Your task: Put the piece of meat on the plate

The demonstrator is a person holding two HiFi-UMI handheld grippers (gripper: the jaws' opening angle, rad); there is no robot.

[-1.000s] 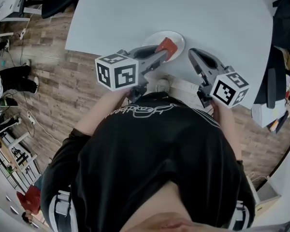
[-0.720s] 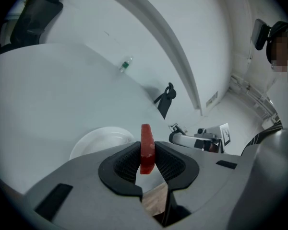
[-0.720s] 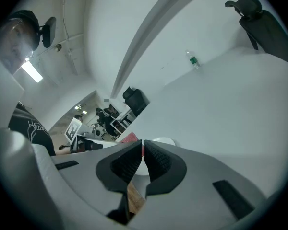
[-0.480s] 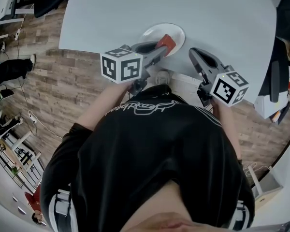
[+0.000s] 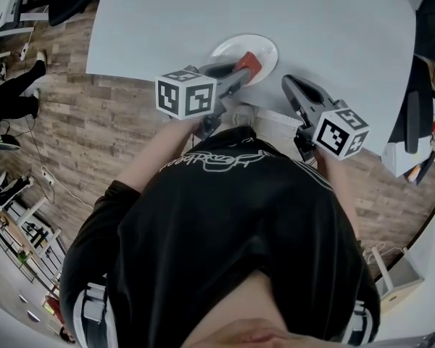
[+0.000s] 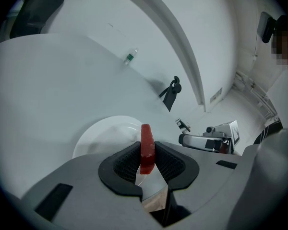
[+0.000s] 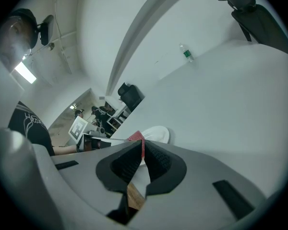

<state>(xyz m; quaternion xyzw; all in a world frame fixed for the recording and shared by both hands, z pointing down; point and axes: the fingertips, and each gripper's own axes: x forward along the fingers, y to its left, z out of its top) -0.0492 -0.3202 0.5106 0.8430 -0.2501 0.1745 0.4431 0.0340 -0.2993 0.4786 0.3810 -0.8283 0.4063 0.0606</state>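
A flat red piece of meat point(image 5: 251, 61) stands on edge between the pads of my left gripper point(image 5: 248, 67), which is shut on it. The meat hangs just over the near rim of a white plate point(image 5: 232, 48) on the white table point(image 5: 326, 13). In the left gripper view the meat point(image 6: 147, 145) rises above the jaws, with the plate point(image 6: 103, 138) right behind it. My right gripper point(image 5: 286, 84) hovers to the right of the plate, its jaws together with nothing between them. The right gripper view shows the plate point(image 7: 159, 134) and the meat point(image 7: 136, 137) beyond its tips.
The table's near edge runs just below the plate, with wood floor point(image 5: 109, 122) beyond it. A small bottle point(image 6: 129, 57) stands far back on the table. Black office chairs point(image 7: 254, 13) stand around the table. A person's legs point(image 5: 14, 93) show at far left.
Both grippers have sunk toward the table. The left one, still gripping the meat, has come down over the plate's near rim.
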